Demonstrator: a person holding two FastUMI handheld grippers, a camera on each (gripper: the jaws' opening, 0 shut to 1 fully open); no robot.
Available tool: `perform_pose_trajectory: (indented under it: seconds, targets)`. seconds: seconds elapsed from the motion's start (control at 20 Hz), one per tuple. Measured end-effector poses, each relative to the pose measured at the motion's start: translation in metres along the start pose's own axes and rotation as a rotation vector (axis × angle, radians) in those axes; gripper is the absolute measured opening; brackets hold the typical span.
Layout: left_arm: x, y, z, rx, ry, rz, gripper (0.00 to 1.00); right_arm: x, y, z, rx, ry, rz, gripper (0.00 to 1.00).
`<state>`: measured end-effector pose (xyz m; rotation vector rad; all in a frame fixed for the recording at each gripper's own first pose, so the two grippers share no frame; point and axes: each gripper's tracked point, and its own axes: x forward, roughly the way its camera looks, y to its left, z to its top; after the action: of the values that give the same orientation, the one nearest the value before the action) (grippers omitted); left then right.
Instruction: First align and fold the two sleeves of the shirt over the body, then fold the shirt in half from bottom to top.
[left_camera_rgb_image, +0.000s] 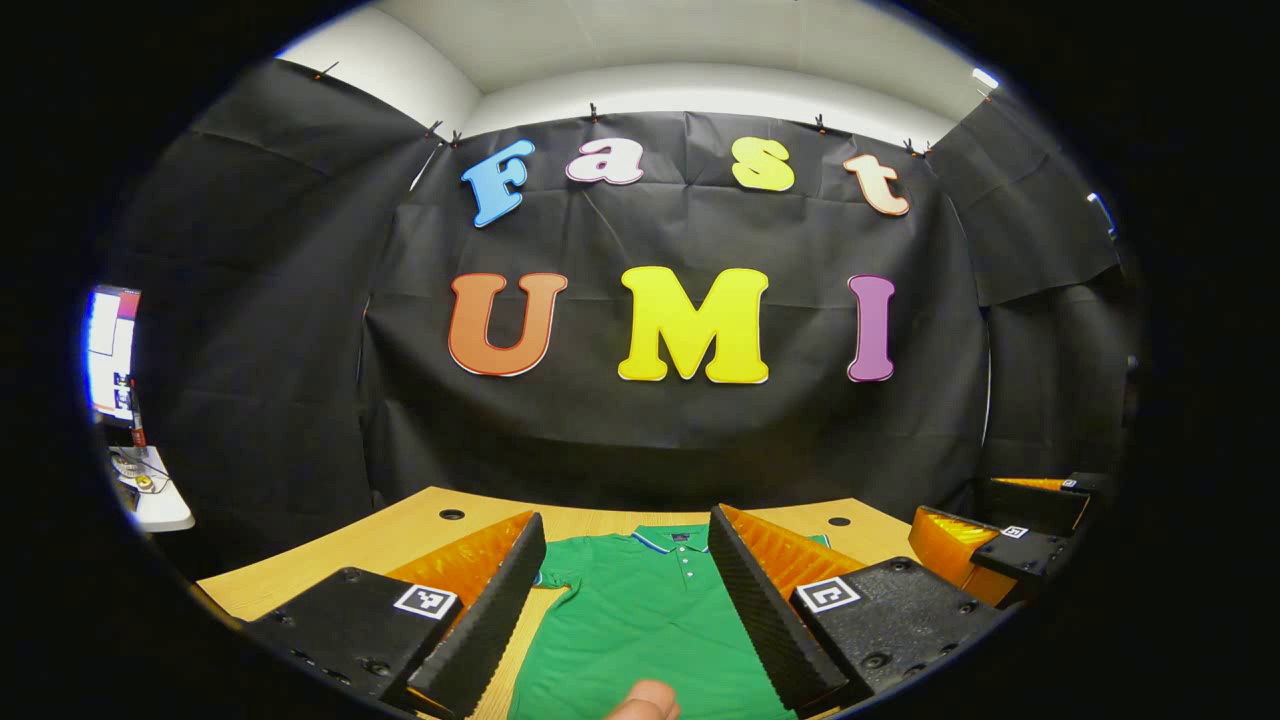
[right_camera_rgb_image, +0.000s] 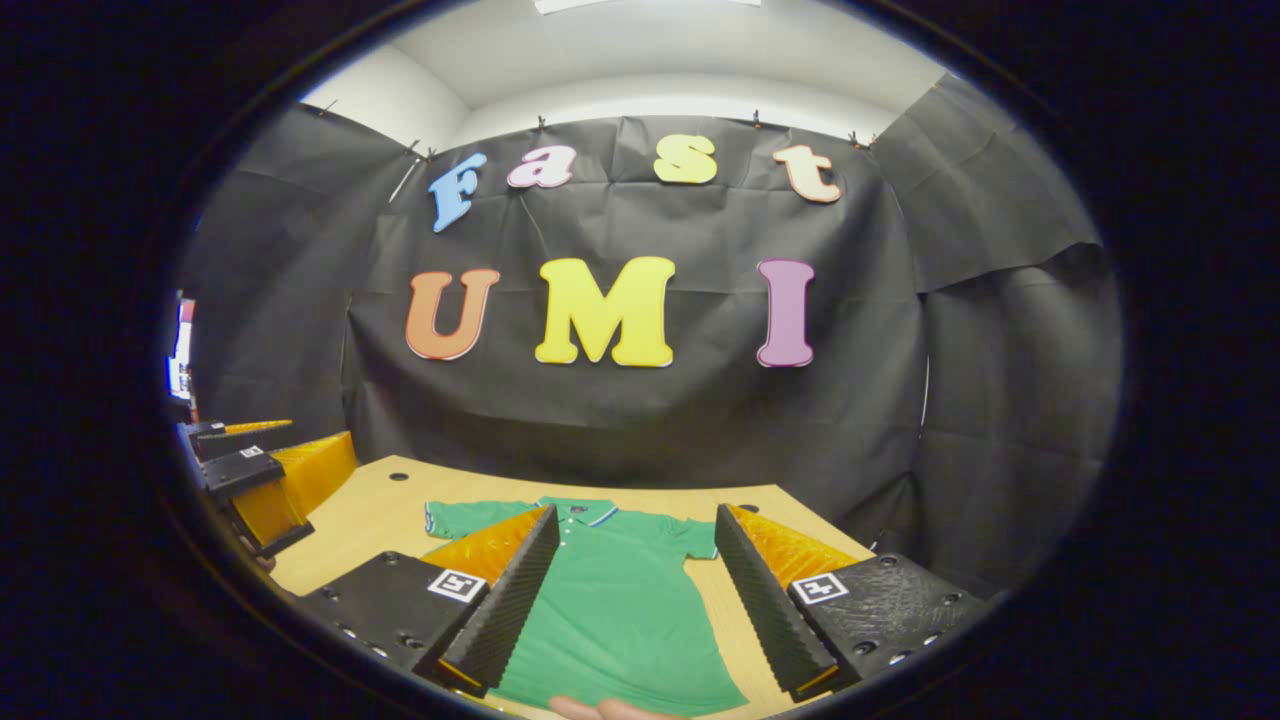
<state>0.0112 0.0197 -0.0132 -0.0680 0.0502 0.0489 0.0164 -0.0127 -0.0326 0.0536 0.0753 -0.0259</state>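
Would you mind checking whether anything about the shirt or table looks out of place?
Nothing stands out. The shirt lies flat on the table, sleeves spread and unfolded, with both grippers open above it.

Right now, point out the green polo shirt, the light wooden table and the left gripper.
green polo shirt (right_camera_rgb_image: 620, 590): right gripper view, chest panel.
light wooden table (right_camera_rgb_image: 385, 510): right gripper view, bare top left of the shirt.
left gripper (left_camera_rgb_image: 628, 600): left gripper view, midway between its fingertips.

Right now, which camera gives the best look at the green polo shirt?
The right gripper view: the green short-sleeved polo shirt lies flat on the wooden table, with both sleeves, collar and most of the body visible. The left gripper view shows its collar, buttons and chest between the tool's fingers, with the sleeves mostly hidden.
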Motion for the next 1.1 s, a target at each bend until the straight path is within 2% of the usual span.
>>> perform_pose_trajectory:
  seconds: [0.2, 0.45, 0.75, 1.0, 1.1]
  targets:
    - [0.001, -0.006, -0.002, 0.031, 0.002, -0.014, 1.00, 0.009, -0.010, -0.013, 0.052, 0.056, -0.005, 0.95]
    - [0.006, -0.014, -0.010, 0.042, 0.015, -0.028, 1.00, 0.016, -0.031, -0.011, 0.052, 0.042, -0.042, 0.95]
    - [0.021, -0.030, -0.037, 0.018, 0.084, -0.077, 1.00, 0.040, -0.060, 0.008, -0.029, -0.014, -0.092, 0.94]
    - [0.040, -0.021, -0.055, 0.044, 0.115, -0.035, 1.00, 0.100, -0.094, 0.031, -0.074, -0.085, -0.135, 0.95]
    - [0.051, -0.018, -0.060, 0.033, 0.115, -0.021, 1.00, 0.136, -0.105, 0.021, -0.085, -0.057, -0.139, 0.96]
